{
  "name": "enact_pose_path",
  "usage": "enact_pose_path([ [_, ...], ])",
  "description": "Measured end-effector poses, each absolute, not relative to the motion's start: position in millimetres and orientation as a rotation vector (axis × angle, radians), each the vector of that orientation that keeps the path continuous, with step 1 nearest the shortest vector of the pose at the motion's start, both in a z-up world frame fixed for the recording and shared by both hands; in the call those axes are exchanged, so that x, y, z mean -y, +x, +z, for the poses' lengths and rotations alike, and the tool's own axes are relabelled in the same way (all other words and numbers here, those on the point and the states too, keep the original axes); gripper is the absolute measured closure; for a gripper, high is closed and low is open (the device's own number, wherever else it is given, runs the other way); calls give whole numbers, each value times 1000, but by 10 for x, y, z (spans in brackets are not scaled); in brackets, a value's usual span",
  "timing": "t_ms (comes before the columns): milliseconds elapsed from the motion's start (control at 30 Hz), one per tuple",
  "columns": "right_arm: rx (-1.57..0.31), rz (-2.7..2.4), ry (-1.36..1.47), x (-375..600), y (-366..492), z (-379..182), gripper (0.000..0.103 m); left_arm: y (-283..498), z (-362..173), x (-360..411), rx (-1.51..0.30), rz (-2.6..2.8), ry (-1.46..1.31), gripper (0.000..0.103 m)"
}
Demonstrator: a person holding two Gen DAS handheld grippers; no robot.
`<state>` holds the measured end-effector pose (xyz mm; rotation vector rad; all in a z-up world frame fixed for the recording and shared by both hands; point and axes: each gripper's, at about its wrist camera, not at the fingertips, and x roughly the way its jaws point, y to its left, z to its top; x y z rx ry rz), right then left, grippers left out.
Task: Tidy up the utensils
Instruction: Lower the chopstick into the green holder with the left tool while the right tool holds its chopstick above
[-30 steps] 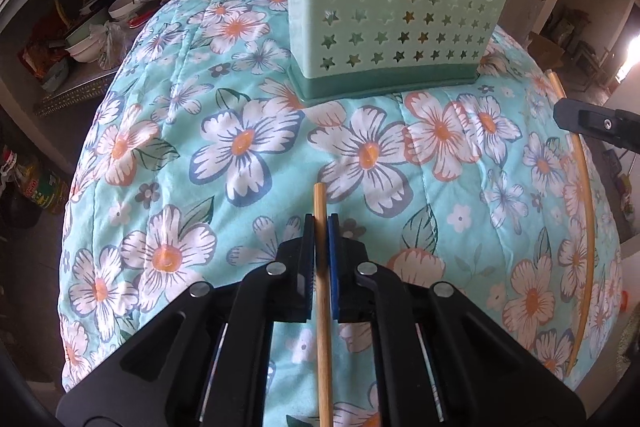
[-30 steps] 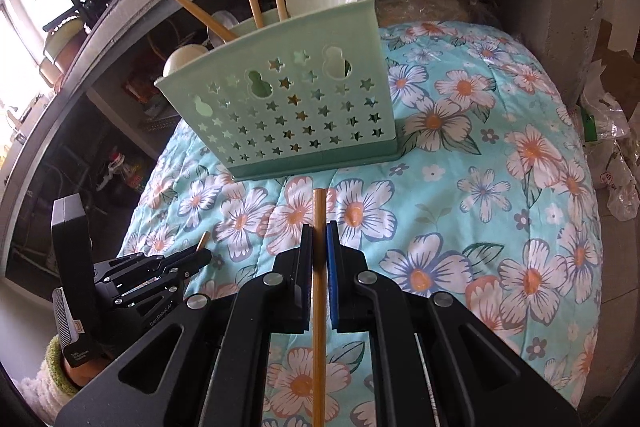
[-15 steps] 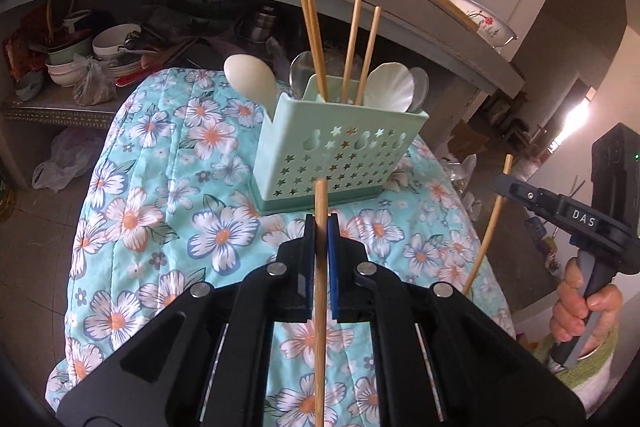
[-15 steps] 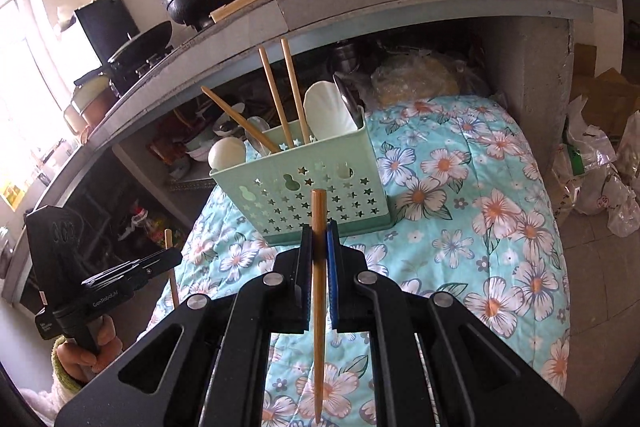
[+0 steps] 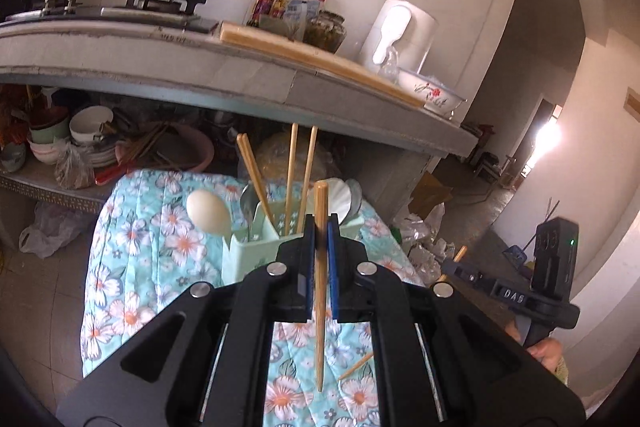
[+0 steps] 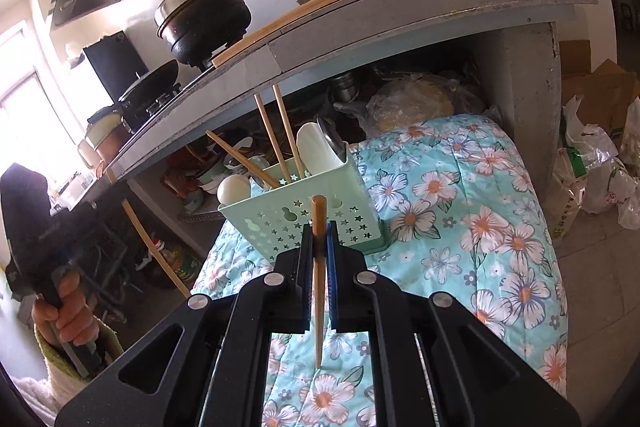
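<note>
- Both tongs are clamping down, each on a single chopstick: your left tongs (image 5: 319, 227) are pinching a bamboo chopstick (image 5: 320, 287) that is running lengthwise between the blue pads, and your right tongs (image 6: 319, 231) are gripping a second chopstick (image 6: 319, 279) the same way, thin end trailing back toward you.
- You are working over a floral quilt (image 6: 480, 227) that is covering the surface, with the grey concrete counter (image 6: 400, 19) overhanging it just behind.
- You are aiming at the pale green utensil basket (image 6: 332, 215), which is standing upright on the quilt and showing star-shaped cut-outs in its wall.
- That basket is already holding three chopsticks (image 5: 291, 179), leaning at different angles, plus white spoons (image 5: 208, 211) and a metal one, so the openings are getting crowded.
- Likely trouble: you are holding each stick near its thick end, so the long free tail could swing and pivot in the pads as you tilt it toward vertical.
- A stick could also strike the basket rim or the standing chopsticks and skid out, since the light basket is sitting on soft cloth and may tip.
- Your two hands are working close together, so the sticks could cross or knock each other over the basket.
- One more thin stick tip (image 5: 356, 366) is showing above the quilt below your left tongs; whether it is loose there or is the stick in your right tongs, you cannot tell.
</note>
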<state>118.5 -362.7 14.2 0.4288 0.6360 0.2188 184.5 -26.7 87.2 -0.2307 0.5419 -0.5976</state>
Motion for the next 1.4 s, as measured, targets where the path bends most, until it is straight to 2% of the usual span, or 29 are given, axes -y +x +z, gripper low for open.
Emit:
enact_pose_path([
  [267, -621, 229, 481, 3834, 1184, 57, 96, 2071, 1448, 423, -360, -582, -250, 98],
  [500, -622, 244, 499, 3897, 1222, -6, 96, 2381, 1641, 615, -278, -508, -231, 98],
  [800, -638, 258, 515, 3916, 1298, -112, 96, 2816, 1366, 768, -316, -426, -198, 98],
  [1400, -649, 259, 535, 3946, 1342, -156, 96, 3102, 580, 946, -563, -473, -164, 98],
])
